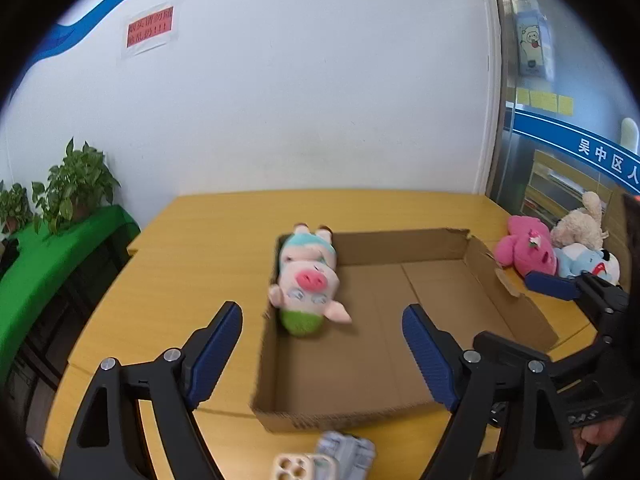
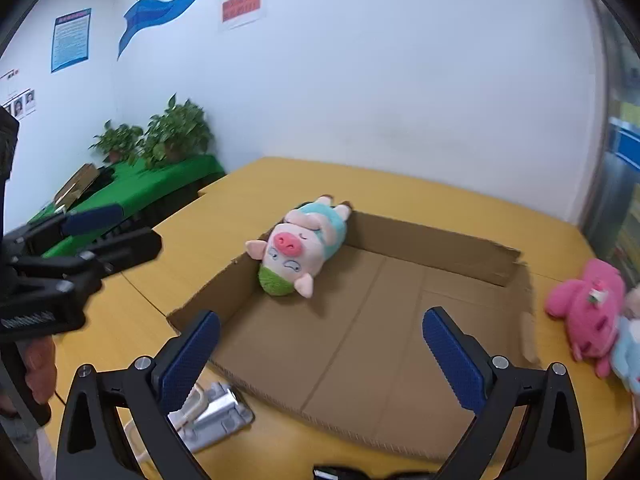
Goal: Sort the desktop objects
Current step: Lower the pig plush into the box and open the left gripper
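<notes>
A plush pig (image 1: 306,280) with a teal shirt and green hat lies in the far left corner of an open cardboard box (image 1: 400,408); it also shows in the right wrist view (image 2: 298,250), inside the box (image 2: 400,436). My left gripper (image 1: 322,332) is open and empty, above the box's near left part. My right gripper (image 2: 320,332) is open and empty over the box's near side. A pink plush (image 1: 524,246) (image 2: 586,308), a beige plush (image 1: 580,226) and a blue-white plush (image 1: 588,264) lie right of the box.
The yellow table (image 1: 200,256) carries phone cases (image 1: 324,456) (image 2: 216,412) near its front edge. Potted plants (image 1: 72,184) stand on a green-covered bench (image 2: 140,188) at the left. White wall behind; a glass door at the right.
</notes>
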